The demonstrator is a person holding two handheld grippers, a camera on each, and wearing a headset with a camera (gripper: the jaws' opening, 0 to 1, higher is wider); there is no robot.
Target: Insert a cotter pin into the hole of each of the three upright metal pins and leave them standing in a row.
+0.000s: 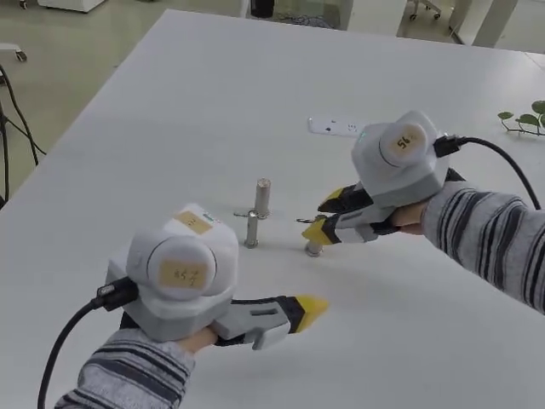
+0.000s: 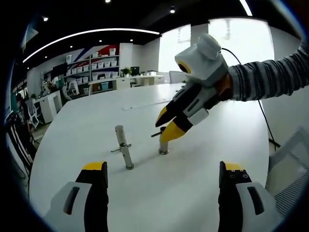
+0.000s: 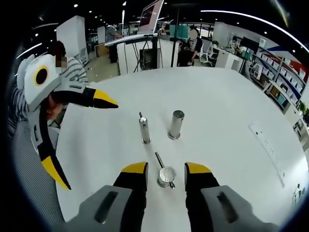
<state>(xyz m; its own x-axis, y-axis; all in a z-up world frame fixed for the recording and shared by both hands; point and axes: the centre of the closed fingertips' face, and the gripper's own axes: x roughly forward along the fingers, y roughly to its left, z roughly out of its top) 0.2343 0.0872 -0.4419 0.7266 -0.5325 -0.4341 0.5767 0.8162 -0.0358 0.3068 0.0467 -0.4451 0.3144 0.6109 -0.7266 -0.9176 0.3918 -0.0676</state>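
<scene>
Presently my right gripper (image 3: 166, 169) stands part-spread, one jaw on either side of the right pin (image 3: 166, 177), with a gap visible on both sides; I see nothing pinched. A cotter pin (image 3: 158, 158) sticks out from the top of that pin toward the far side; whether it is fully through the hole I cannot tell. In the head view this gripper's tips hang just above that pin, which stands upright on the table (image 1: 170, 128). My left gripper (image 2: 163, 166) is spread wide and empty, held near and to the left, well apart from the pins. The left pin (image 1: 251, 232) stands upright with a second cotter pin (image 1: 244, 213) crosswise through its top. The far pin (image 1: 263, 197) stands upright just behind it; I cannot tell whether its hole is filled. A power strip (image 1: 335, 128) lies farther off on the right.
</scene>
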